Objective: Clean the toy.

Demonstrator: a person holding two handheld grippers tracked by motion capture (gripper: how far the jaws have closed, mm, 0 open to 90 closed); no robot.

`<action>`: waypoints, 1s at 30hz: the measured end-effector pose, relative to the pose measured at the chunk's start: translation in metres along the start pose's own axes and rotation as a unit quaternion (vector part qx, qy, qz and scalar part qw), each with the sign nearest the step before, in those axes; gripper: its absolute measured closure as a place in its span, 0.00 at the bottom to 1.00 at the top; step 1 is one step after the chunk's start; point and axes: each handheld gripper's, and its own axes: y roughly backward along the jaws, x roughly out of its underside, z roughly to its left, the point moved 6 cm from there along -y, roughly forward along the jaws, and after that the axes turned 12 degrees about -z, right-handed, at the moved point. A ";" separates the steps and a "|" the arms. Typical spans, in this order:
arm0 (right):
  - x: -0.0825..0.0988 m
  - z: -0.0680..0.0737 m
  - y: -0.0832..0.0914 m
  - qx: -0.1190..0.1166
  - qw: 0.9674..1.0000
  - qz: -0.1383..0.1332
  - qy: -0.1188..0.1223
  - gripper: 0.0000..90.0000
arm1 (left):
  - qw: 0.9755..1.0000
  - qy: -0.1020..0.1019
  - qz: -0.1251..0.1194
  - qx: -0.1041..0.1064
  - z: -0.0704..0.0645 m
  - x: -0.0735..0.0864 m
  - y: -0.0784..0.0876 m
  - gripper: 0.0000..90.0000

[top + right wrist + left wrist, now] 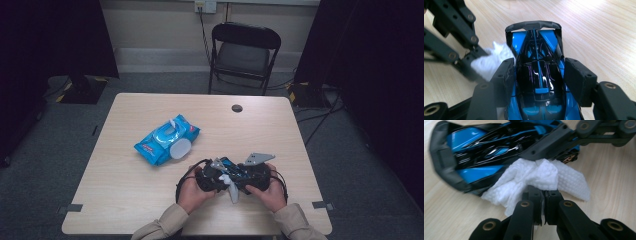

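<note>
The left hand-held gripper [543,195] is clamped on a white wet wipe [541,178], pressed against the blue toy race car [537,75] that the right hand-held gripper [539,72] clamps; a wet-wipe pack [166,139] lies well apart on the counter [280,125].

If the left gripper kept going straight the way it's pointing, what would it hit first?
Most likely the toy car: the left gripper, shut on a wipe, points at its side, and the wipe already seems pressed against it.
</note>
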 end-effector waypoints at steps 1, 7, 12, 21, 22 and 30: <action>0.000 0.000 0.000 0.000 1.000 -0.001 0.001 0.47 | 1.000 0.000 -0.001 0.001 -0.001 0.000 -0.001 0.96; 0.001 0.000 0.000 -0.001 1.000 -0.003 0.000 0.47 | 1.000 -0.007 -0.003 0.005 -0.010 -0.001 -0.006 0.96; 0.000 0.000 0.000 0.000 1.000 -0.004 0.000 0.47 | 1.000 -0.021 0.001 0.017 -0.024 -0.005 -0.015 0.96; 0.001 0.000 0.001 0.000 1.000 -0.005 -0.001 0.47 | 0.999 -0.018 -0.005 0.037 -0.034 -0.006 -0.022 0.96; 0.001 0.000 0.001 0.000 1.000 -0.005 -0.001 0.47 | 0.999 -0.019 -0.006 0.039 -0.036 -0.006 -0.023 0.96; 0.002 -0.001 0.001 0.000 1.000 -0.006 0.000 0.47 | 0.998 -0.018 -0.010 0.054 -0.045 -0.008 -0.029 0.96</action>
